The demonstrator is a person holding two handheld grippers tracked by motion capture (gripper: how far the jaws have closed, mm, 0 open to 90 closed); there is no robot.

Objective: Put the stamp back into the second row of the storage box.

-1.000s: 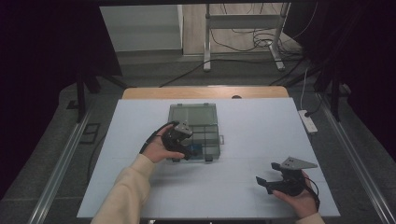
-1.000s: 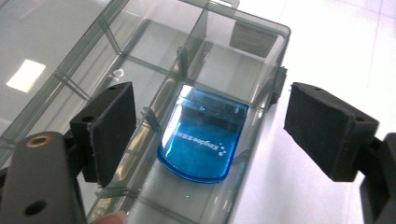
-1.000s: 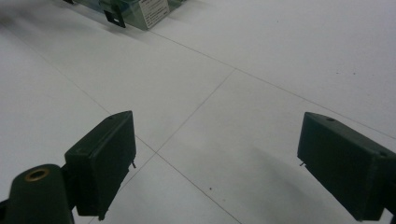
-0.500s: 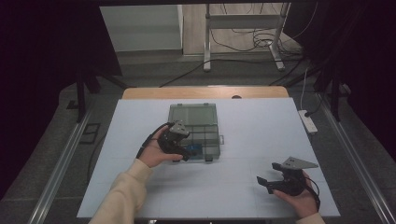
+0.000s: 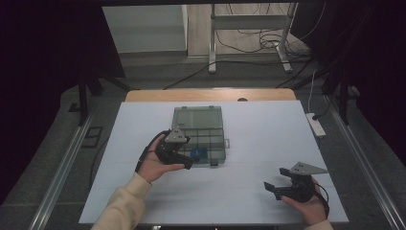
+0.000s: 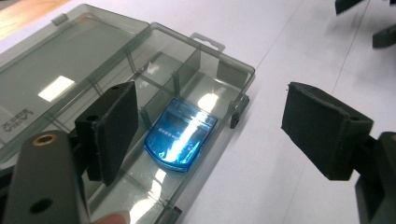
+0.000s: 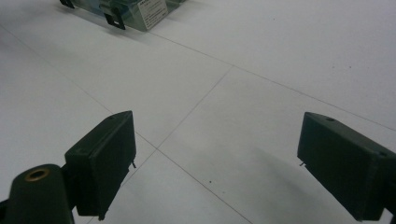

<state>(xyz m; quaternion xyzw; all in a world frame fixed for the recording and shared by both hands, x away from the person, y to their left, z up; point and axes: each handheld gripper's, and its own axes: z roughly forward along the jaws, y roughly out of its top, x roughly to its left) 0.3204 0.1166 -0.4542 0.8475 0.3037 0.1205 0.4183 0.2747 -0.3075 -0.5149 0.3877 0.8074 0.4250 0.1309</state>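
Jaws on my left gripper (image 6: 210,135) have just narrowed slightly yet hold nothing; blue card (image 6: 180,139) sits released in the organizer box (image 6: 233,77), and I pull away.

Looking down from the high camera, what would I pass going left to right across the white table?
Left gripper → blue item in the clear compartment box → right gripper → white power strip at the table's right edge.

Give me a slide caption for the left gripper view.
Open left claw above a blue card lying in the clear compartment box.
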